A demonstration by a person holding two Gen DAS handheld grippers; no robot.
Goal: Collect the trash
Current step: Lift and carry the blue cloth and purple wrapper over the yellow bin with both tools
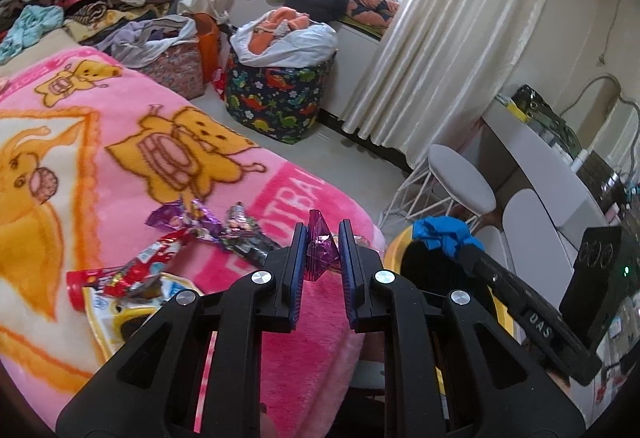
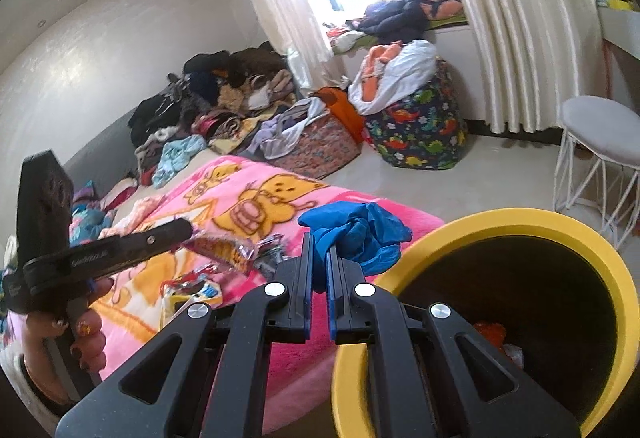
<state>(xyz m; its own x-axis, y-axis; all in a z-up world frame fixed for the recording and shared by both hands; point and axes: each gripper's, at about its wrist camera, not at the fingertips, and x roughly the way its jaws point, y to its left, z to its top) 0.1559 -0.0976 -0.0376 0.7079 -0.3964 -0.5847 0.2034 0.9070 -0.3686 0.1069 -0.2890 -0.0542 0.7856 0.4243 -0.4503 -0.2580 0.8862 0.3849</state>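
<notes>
My left gripper [image 1: 323,234] is shut on a purple foil wrapper [image 1: 319,250] above the corner of a pink cartoon blanket [image 1: 120,158]. Several wrappers [image 1: 192,238] lie on the blanket to its left, red, purple and yellow ones. My right gripper [image 2: 318,250] is shut on a crumpled blue glove [image 2: 356,234], held beside the rim of a yellow bin [image 2: 500,226]. Inside the bin lies some orange trash [image 2: 490,330]. The left view shows the same bin [image 1: 394,258] and blue glove [image 1: 444,236] at right. In the right view the left gripper [image 2: 188,228] holds its wrapper [image 2: 224,252] over the blanket.
A dinosaur-print basket [image 1: 276,102] and a floral basket [image 1: 176,66] full of clothes stand on the floor by the window. Piled clothes [image 2: 212,98] cover the far end of the bed. A white stool [image 2: 596,142] stands right of the bin, near a desk [image 1: 540,142].
</notes>
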